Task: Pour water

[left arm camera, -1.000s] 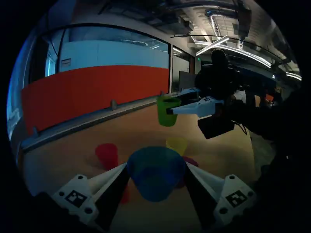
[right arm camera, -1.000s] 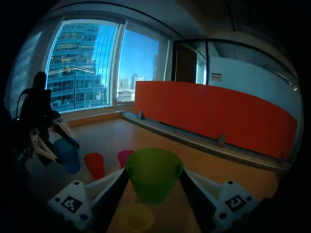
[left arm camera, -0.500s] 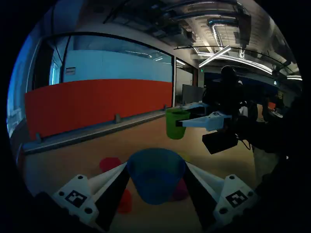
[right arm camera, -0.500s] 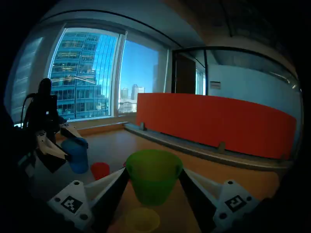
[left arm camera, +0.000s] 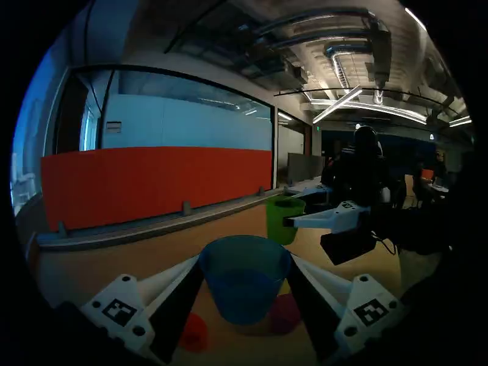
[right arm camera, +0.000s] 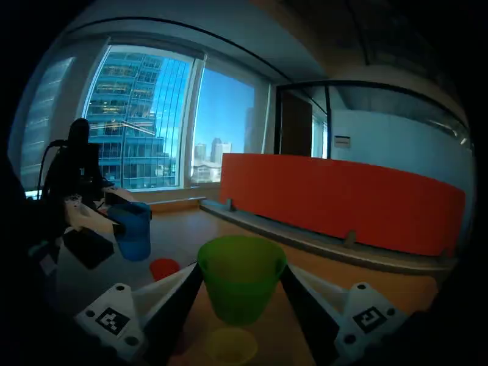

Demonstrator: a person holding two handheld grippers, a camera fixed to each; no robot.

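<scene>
A translucent blue cup [left arm camera: 245, 282] stands upright between the fingers of my left gripper [left arm camera: 245, 268], which is shut on it, above the wooden table [left arm camera: 152, 262]. My right gripper [right arm camera: 242, 271] is shut on an upright green cup [right arm camera: 241, 282]. In the left gripper view the green cup [left arm camera: 282, 218] hangs ahead and to the right, with a white finger [left arm camera: 329, 218] of the right gripper against it. In the right gripper view the blue cup [right arm camera: 133, 230] is at the left, held by white fingers [right arm camera: 91, 219]. I cannot tell whether either cup holds water.
Small cups stand on the table below: a red cup [left arm camera: 194, 332] and a magenta cup [left arm camera: 283, 312] in the left gripper view, a red cup [right arm camera: 165, 268] and a yellow cup [right arm camera: 230, 346] in the right gripper view. An orange partition [right arm camera: 341, 195] runs along the table's far edge.
Both grippers have risen with their cups; the cups on the table now sit lower in both views. The blue and green cups look closer to each other.
</scene>
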